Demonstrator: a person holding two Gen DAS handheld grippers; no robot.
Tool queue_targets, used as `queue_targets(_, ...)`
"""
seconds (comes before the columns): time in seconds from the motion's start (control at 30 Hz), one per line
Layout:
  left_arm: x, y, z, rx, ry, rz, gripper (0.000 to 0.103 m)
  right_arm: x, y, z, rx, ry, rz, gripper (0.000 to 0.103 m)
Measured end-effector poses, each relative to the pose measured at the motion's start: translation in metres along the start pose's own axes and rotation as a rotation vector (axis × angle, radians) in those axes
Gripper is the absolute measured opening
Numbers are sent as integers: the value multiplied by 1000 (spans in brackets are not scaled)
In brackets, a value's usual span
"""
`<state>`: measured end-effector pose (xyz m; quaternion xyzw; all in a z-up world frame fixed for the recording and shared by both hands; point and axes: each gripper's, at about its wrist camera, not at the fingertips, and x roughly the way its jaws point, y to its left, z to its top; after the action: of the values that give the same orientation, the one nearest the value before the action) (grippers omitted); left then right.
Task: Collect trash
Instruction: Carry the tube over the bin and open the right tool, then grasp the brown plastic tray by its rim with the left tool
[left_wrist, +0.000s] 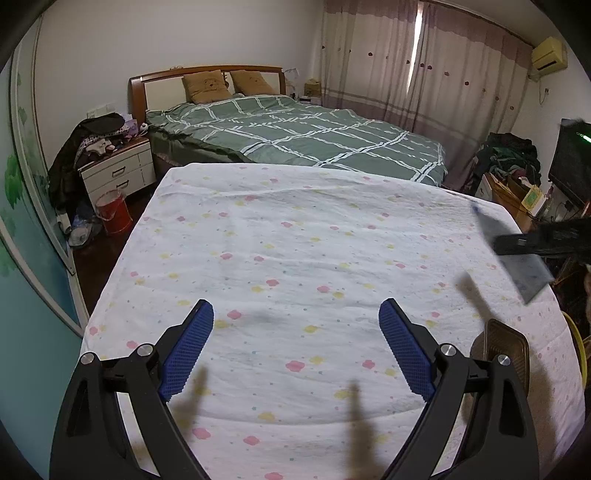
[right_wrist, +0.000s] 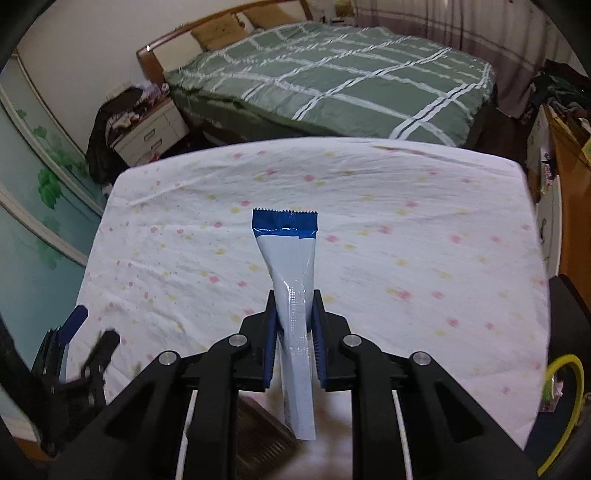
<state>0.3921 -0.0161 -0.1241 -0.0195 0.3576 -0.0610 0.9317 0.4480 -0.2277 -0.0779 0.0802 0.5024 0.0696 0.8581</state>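
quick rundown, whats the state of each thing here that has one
left hand-held gripper: open, nothing between its fingers
right hand-held gripper: shut on wrapper
wrapper: pinched, lifted off the tablecloth
brown tray: lying on the tablecloth
tablecloth: spread flat, slightly wrinkled

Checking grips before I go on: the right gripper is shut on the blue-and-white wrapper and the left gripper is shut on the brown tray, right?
Not quite. The left gripper is open and empty in the left wrist view; the brown tray lies beside it.
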Motion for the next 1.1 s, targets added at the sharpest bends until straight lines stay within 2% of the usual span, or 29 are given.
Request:
queue_targets(0.2,-2,-4,0,10,-8,-4,90,-58,-54,-46,57,-119,-46,17)
queue_targets(0.37,-7,-15,-1,48,-19,-6,90,-110,-125,-102,184,-223,-152,17)
queue_targets(0.53,-10,-27,-2,103,-31,2,90,-128,-195,-147,328,-230,-243,18)
queue_targets(0.67,-11,-28,-3,101,-35,-8,90,-128,-239,-176,425,-207,-282,19)
queue_targets(0.77,-10,-28,-2,94,-26,-17,90,-125,-260,-190,473,-197,-303,21)
queue_targets(0.83,-9,-26,-2,88,-22,-23,90,-125,-269,-196,502,-205,-319,37)
queue_targets(0.9,-9,-25,-2,84,-23,-25,90,-128,-272,-202,526,-228,-332,44)
queue_targets(1.1,-11,-29,-3,96,-26,-38,90,-134,-254,-209,527,-312,-330,45)
